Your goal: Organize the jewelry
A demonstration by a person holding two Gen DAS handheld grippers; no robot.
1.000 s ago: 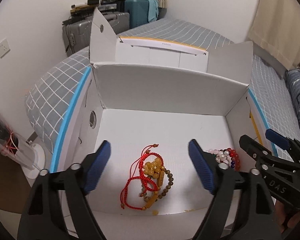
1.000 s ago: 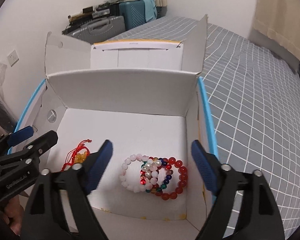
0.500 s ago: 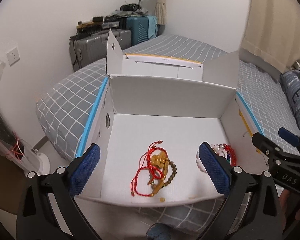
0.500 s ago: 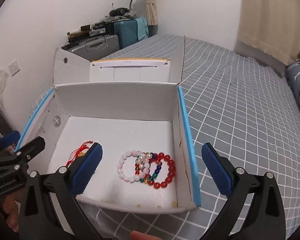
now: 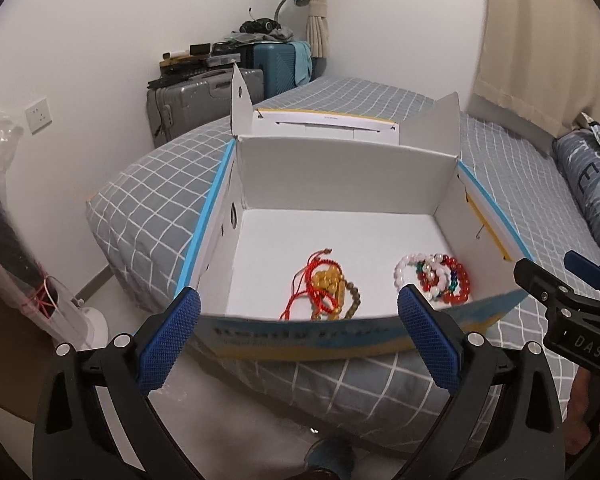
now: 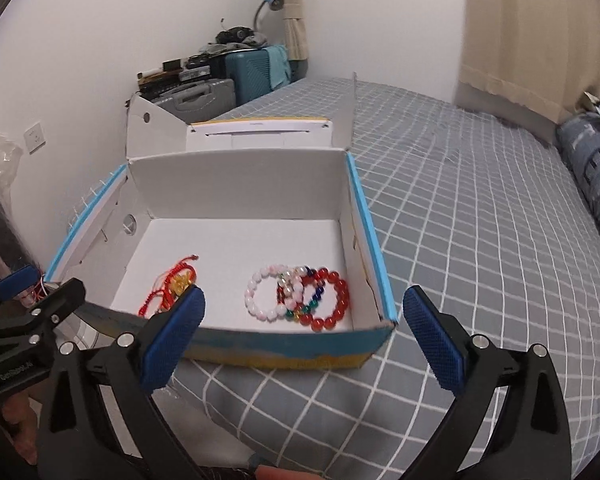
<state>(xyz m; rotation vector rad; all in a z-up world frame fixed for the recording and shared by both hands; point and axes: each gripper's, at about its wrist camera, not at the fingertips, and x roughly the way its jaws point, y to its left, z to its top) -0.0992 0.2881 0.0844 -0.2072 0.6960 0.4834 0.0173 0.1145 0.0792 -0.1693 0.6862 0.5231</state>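
An open white cardboard box (image 5: 340,168) (image 6: 240,184) with blue edges sits on the bed. Inside it on the left lies a tangle of red cord and amber and brown bead bracelets (image 5: 326,290) (image 6: 172,290). On the right lie several overlapping bead bracelets, pink, multicoloured and red (image 5: 434,278) (image 6: 300,298). My left gripper (image 5: 298,338) is open, held in front of the box's near wall with nothing between its fingers. My right gripper (image 6: 304,336) is open too, in front of the box's right half, empty. Each gripper shows at the edge of the other's view.
The bed (image 6: 480,220) has a grey checked cover and reaches to the right toward a dark blue pillow (image 6: 592,168). Suitcases (image 5: 204,100) stand against the far wall. A white stand (image 5: 80,320) is on the floor at the left.
Both grippers have drawn back out of the box, from over the bracelets to in front of its near wall, and their jaws have spread wider. The bracelets lie where they were.
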